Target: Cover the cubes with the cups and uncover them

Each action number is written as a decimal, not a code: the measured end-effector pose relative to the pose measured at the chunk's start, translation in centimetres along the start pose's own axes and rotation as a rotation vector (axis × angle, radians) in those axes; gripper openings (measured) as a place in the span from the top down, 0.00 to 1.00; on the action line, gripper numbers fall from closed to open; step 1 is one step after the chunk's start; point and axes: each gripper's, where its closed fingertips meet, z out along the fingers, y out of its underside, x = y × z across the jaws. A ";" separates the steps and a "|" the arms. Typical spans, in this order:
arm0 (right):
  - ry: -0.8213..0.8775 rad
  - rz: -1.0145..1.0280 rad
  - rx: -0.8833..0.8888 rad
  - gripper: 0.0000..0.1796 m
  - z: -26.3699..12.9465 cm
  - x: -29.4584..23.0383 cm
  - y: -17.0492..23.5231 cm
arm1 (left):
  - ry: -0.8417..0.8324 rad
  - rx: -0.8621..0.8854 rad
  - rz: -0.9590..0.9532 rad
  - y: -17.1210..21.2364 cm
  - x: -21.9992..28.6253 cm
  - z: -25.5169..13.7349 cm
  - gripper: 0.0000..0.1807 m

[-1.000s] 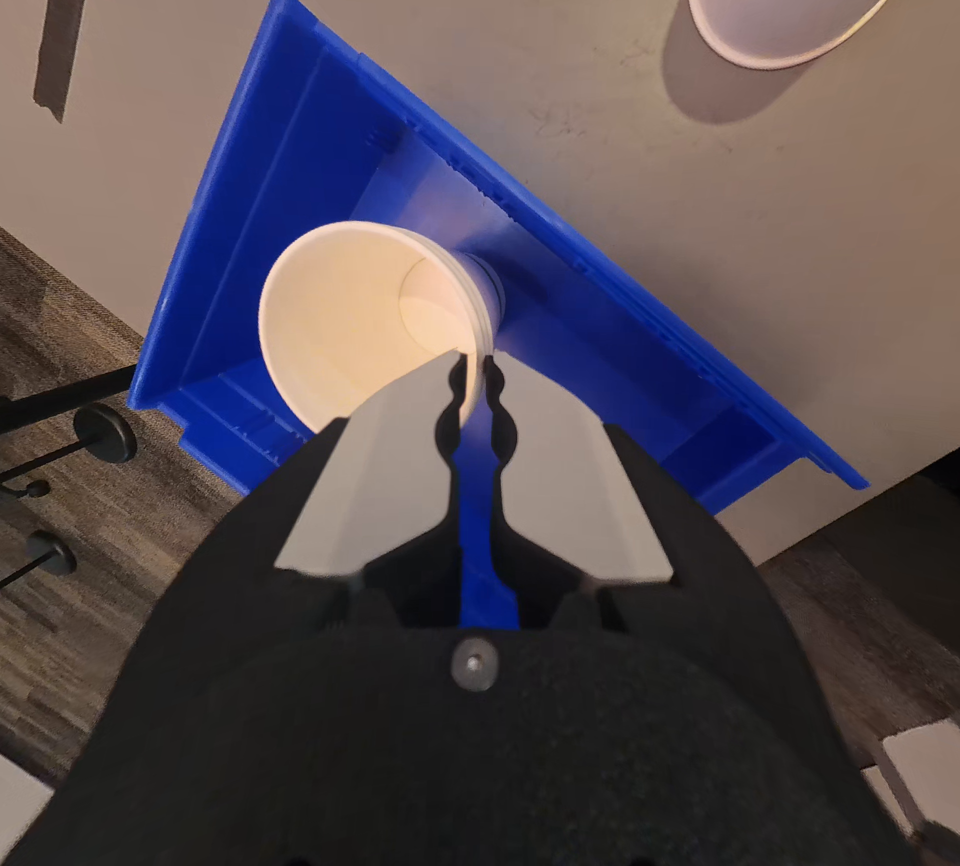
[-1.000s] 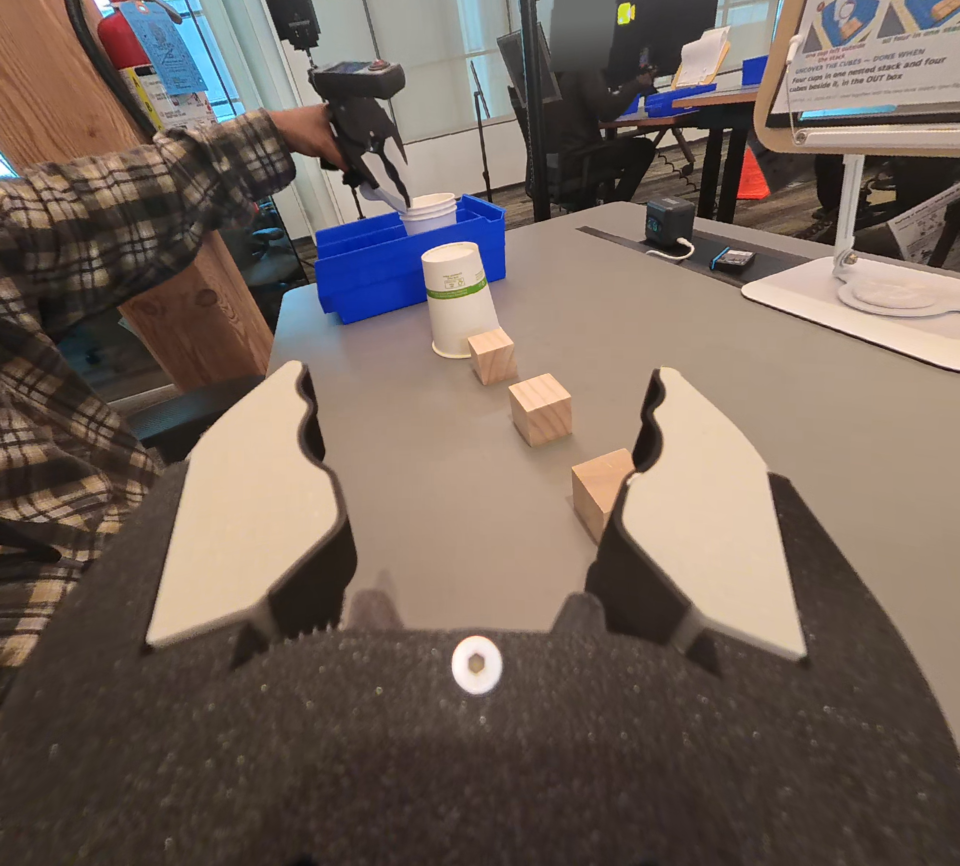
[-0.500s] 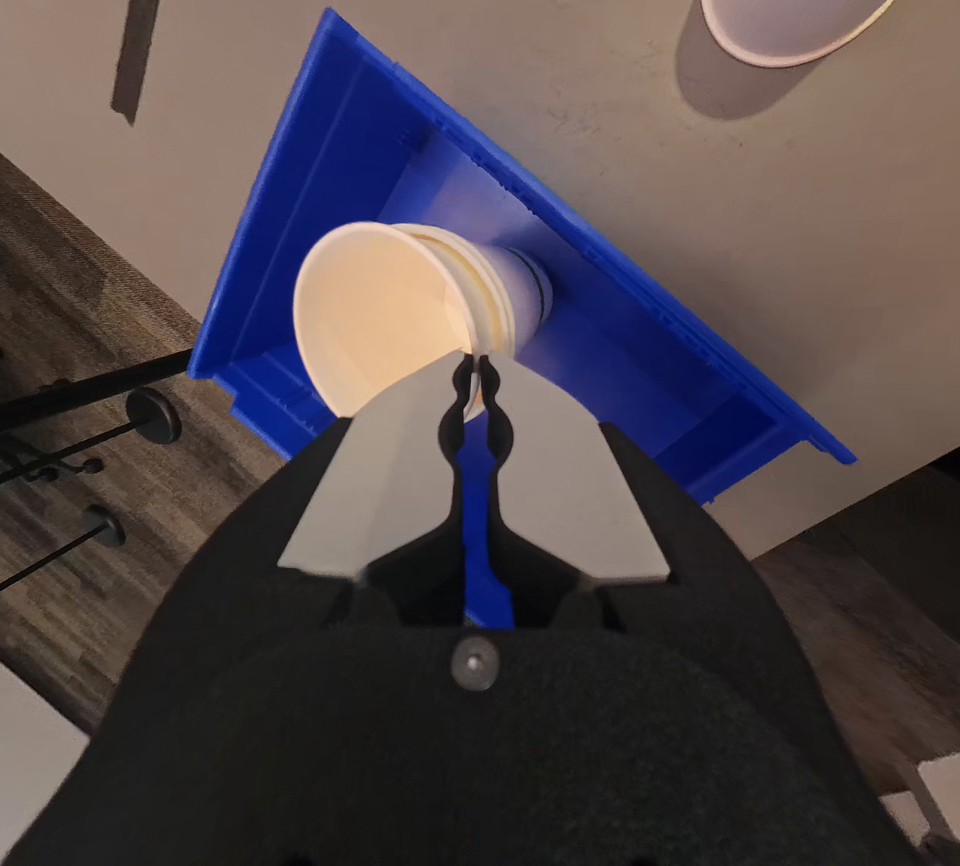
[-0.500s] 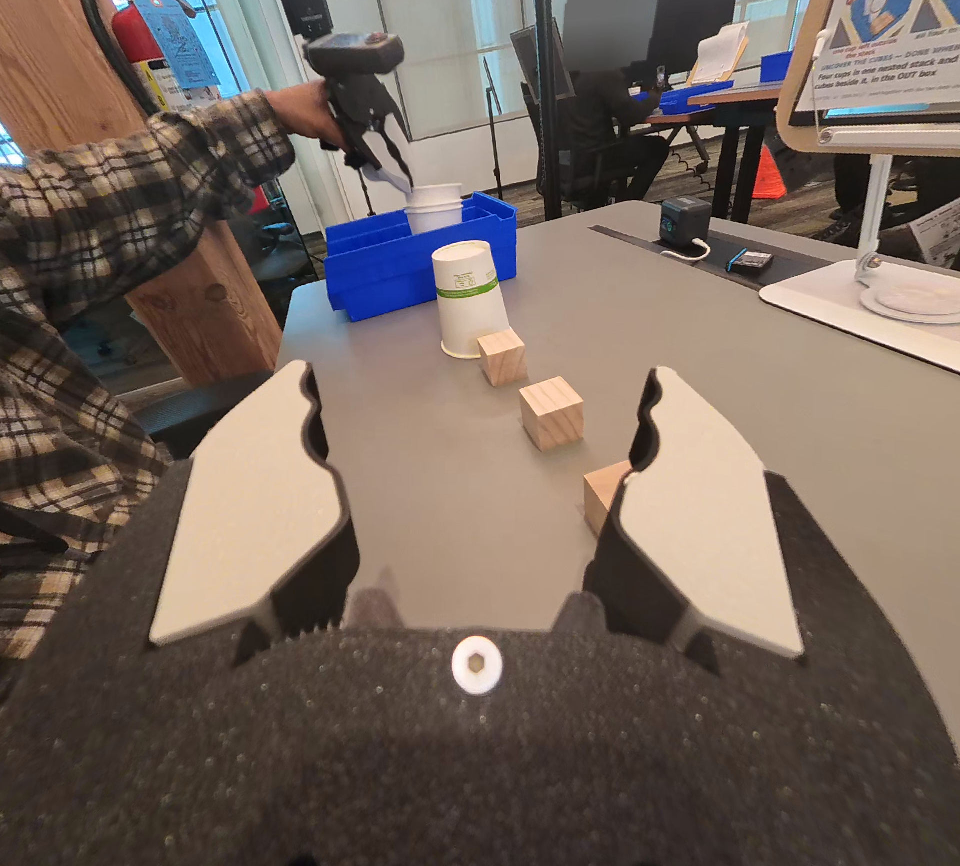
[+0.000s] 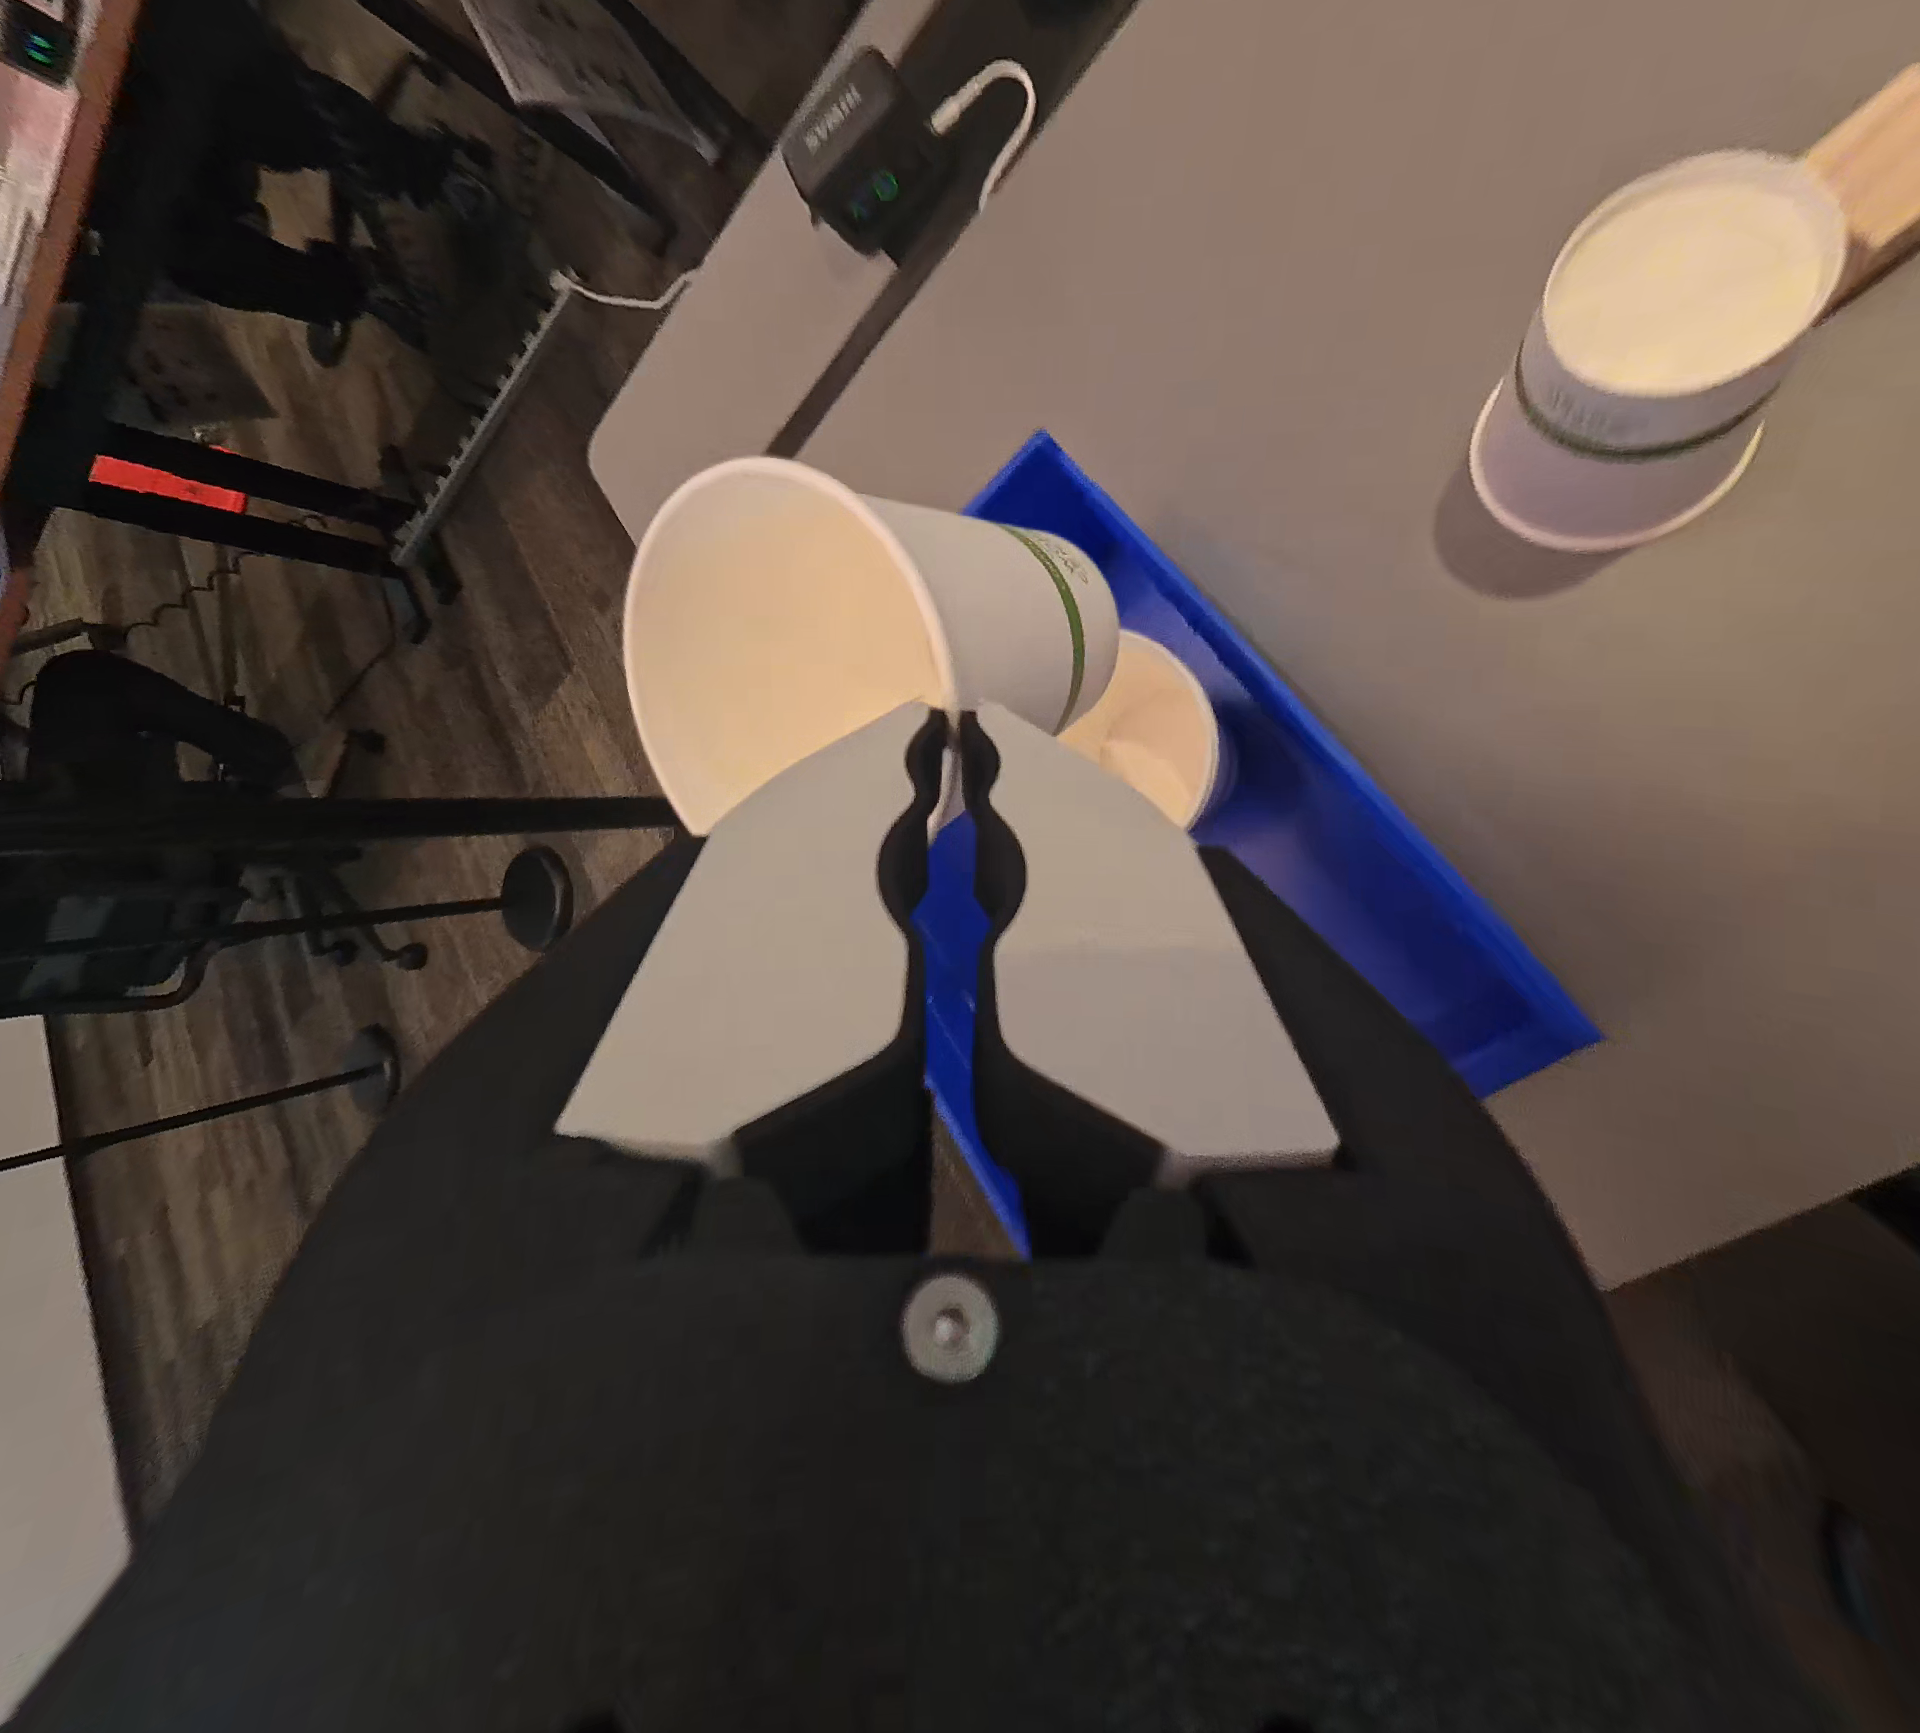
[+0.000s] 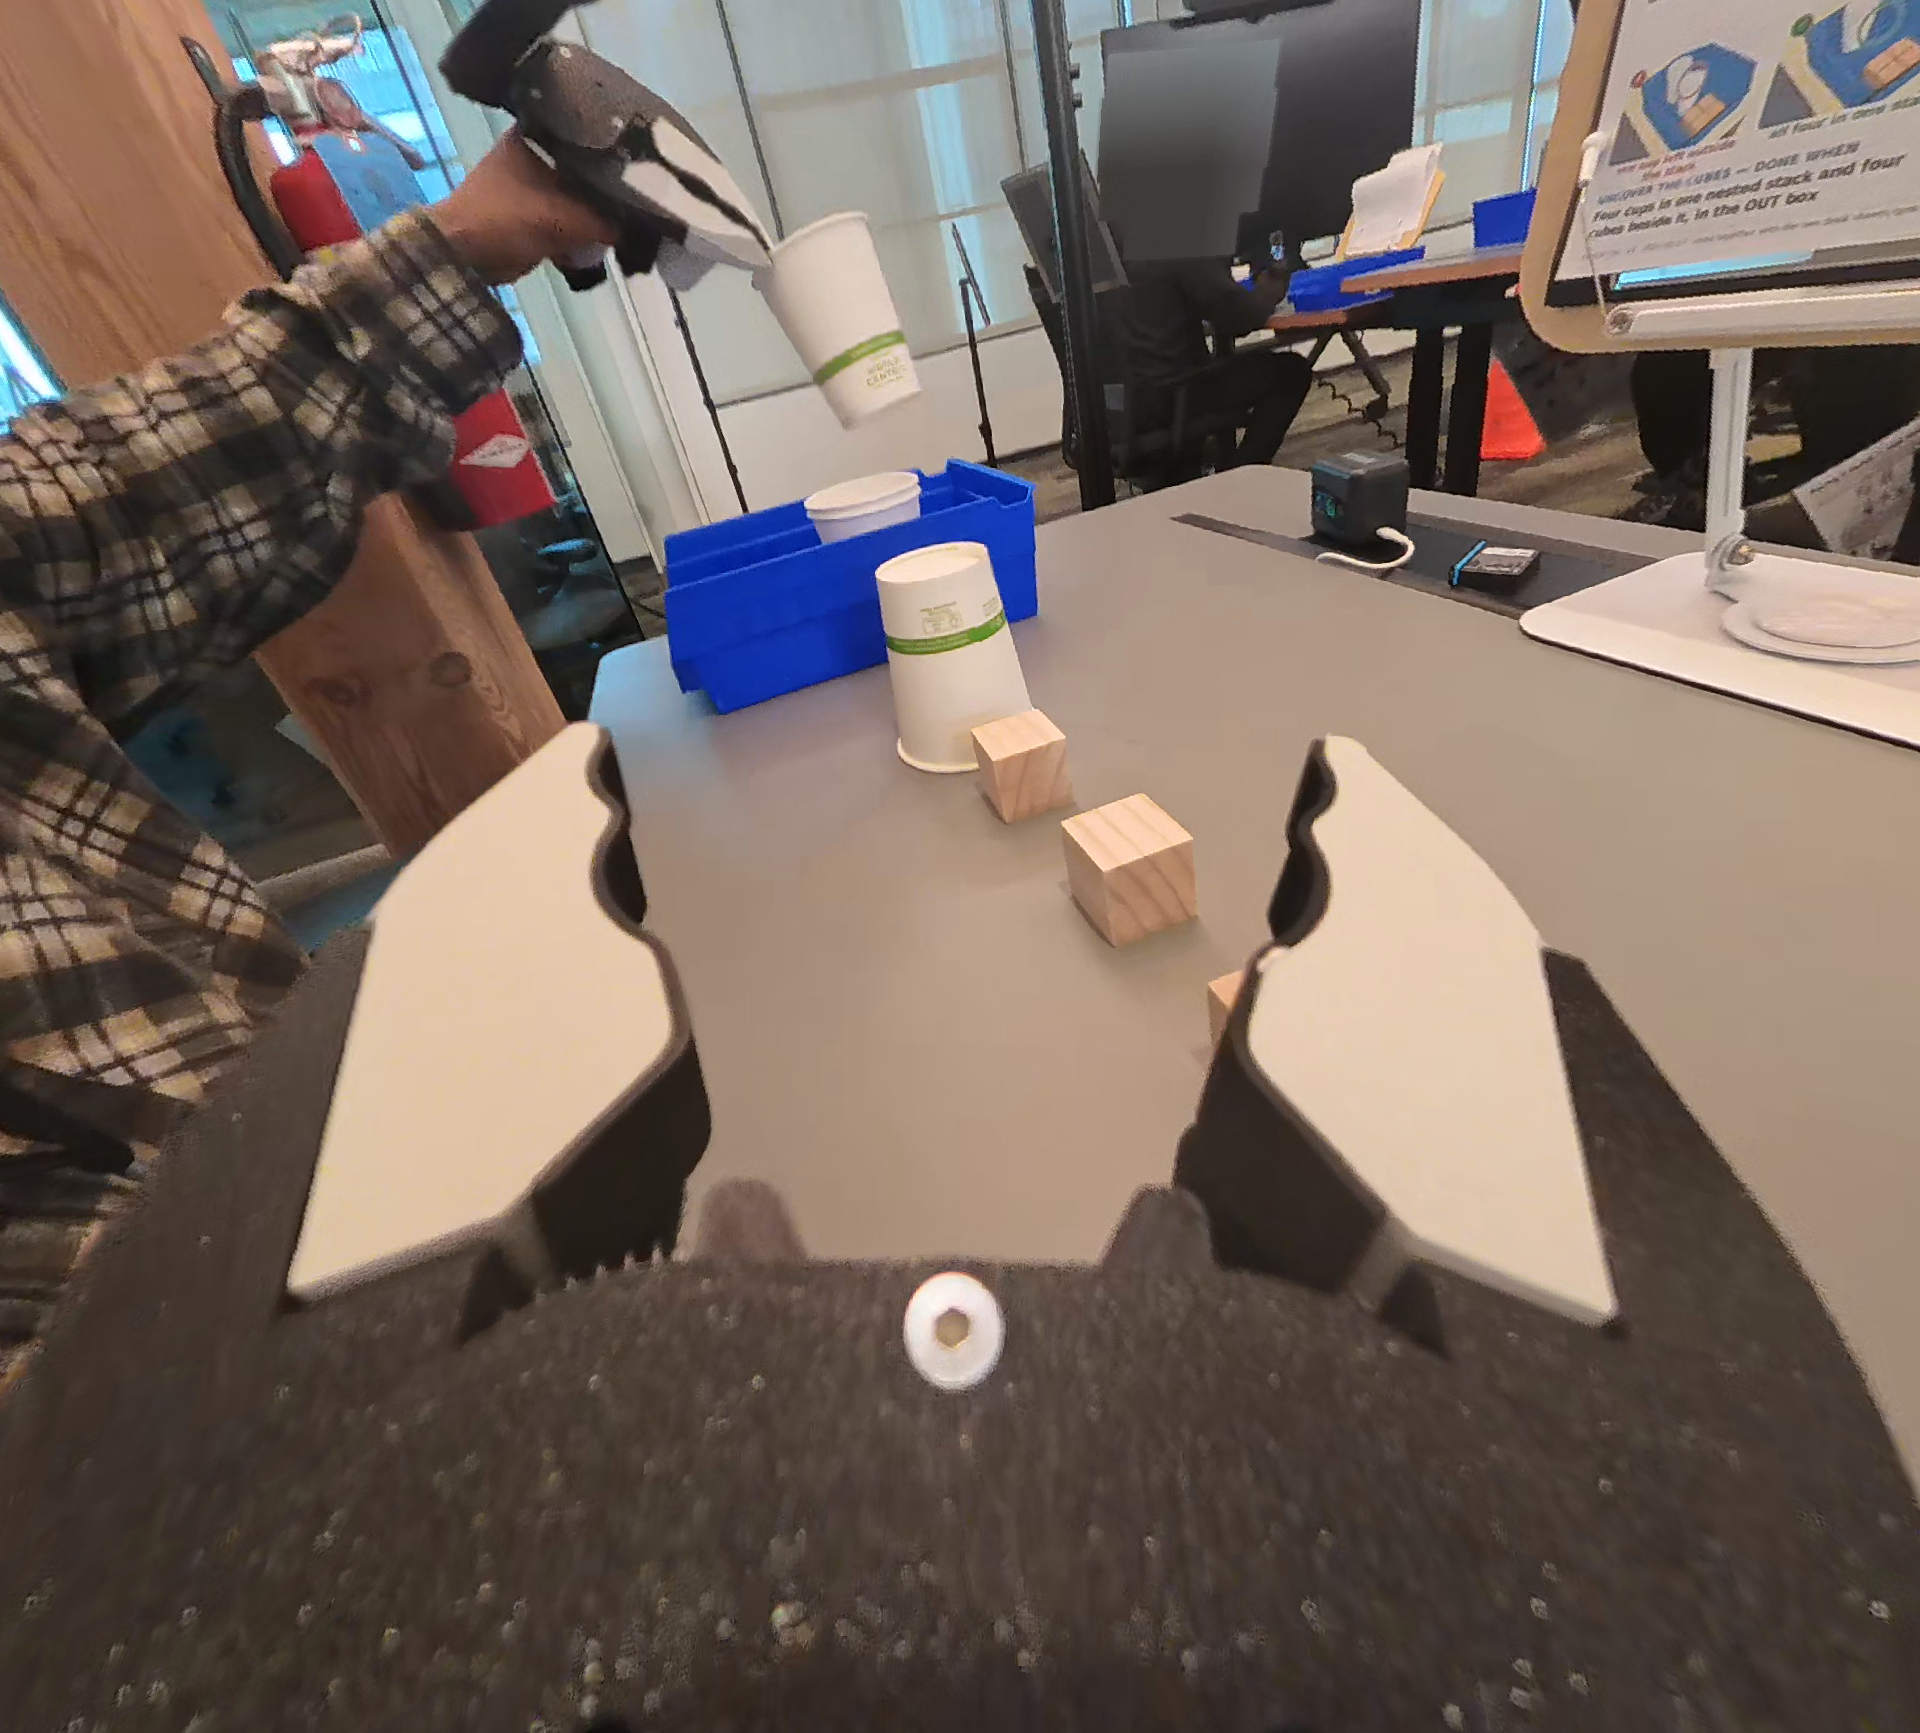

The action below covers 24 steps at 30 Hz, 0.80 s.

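My left gripper point(image 5: 953, 725) is shut on the rim of a white paper cup point(image 5: 831, 634) with a green band and holds it tilted in the air above the blue bin point(image 5: 1351, 862); it also shows in the right wrist view point(image 6: 847, 312). More cups point(image 6: 864, 504) stay nested in the bin point(image 6: 769, 603). An upside-down cup point(image 6: 951, 665) stands on the grey table beside a wooden cube point(image 6: 1023, 764). Two more cubes point(image 6: 1129, 868) point(image 6: 1226, 1003) lie in a row toward my right gripper point(image 6: 956, 842), which is open and empty low over the table.
A white stand base point(image 6: 1714, 634) with a board on a post stands at the right. A small black device point(image 6: 1359, 494) with a white cable and a small dark item point(image 6: 1494, 561) lie at the table's far edge. A person's plaid sleeve point(image 6: 208, 478) is at left.
My left gripper has pulled one cup up out of the nested stack in the bin and swung it higher and tilted. My right gripper has barely moved.
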 end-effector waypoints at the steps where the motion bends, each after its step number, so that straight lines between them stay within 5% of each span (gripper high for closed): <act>1: -0.003 0.008 0.013 0.34 0.1 -0.2 -0.1 | -0.007 0.029 -0.020 -0.5 0.0 -0.4 0.99; 11: 0.003 0.039 0.120 0.32 2.2 -0.9 -1.1 | 0.111 0.476 -0.254 -9.6 4.9 -3.5 0.99; 24: -0.056 0.108 0.170 0.25 6.0 -1.6 -2.9 | 0.677 0.966 -0.382 -22.0 25.9 -3.5 0.99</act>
